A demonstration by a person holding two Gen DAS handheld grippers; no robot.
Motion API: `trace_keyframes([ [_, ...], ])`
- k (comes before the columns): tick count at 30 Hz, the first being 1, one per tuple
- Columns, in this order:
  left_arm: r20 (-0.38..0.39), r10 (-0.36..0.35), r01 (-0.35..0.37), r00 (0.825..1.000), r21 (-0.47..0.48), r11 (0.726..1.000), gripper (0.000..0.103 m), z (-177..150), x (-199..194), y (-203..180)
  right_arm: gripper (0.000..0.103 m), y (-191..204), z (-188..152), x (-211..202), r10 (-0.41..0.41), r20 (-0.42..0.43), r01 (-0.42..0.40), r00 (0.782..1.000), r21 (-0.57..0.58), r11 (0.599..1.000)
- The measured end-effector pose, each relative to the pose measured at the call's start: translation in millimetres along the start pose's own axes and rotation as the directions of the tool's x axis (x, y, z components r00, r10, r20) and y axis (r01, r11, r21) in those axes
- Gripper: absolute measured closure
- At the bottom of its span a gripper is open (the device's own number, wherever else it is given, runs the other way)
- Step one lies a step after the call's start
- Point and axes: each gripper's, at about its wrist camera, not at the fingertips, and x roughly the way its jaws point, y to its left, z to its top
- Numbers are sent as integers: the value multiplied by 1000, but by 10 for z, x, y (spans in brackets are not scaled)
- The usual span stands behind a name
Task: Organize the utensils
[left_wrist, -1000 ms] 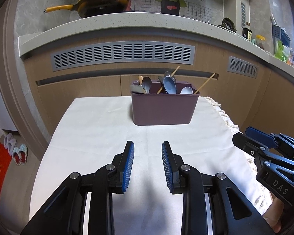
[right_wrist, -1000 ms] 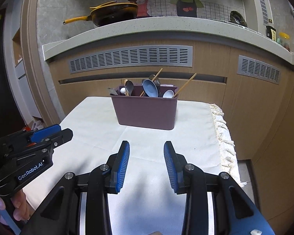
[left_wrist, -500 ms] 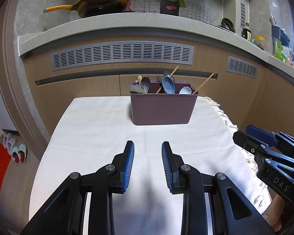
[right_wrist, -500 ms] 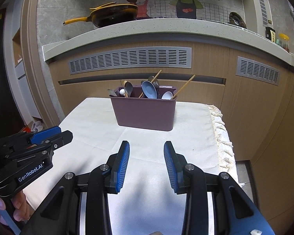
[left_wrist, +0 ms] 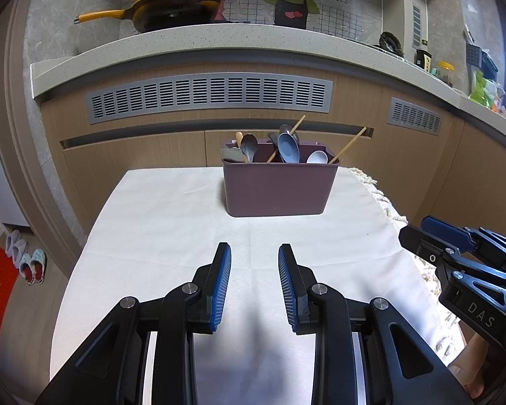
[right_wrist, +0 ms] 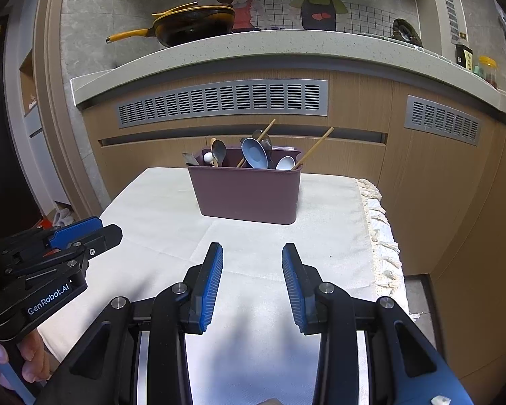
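Cloth-covered counter [left_wrist: 172,236] at mid-frame carries a bin [left_wrist: 278,190] of light, slippery spoons [left_wrist: 288,148] and chopsticks [left_wrist: 347,145]; grip their stiff handles. Both hand-held grippers [left_wrist: 254,283] [right_wrist: 252,281] are spread, empty.

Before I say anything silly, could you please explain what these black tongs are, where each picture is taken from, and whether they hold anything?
Each picture comes from a fisheye camera mounted on a hand-held tool, looking along its two blue-padded fingers. A person carries one tool in each hand. The left tongs fill one view, the right tongs the other, and each view catches the other tool at its edge. Both stand open and hold nothing. Ahead, on a table under a white cloth, stands a purple caddy holding spoons and chopsticks. Behind it is a kitchen counter with a yellow pan.
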Motion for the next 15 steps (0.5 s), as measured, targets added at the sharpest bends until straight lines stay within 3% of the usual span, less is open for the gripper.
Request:
trace_keyframes([
  [15, 0, 4, -4, 1000, 0, 1000, 74, 3, -15, -24, 67, -19, 13, 9, -14, 4, 14, 1000, 19, 1000],
])
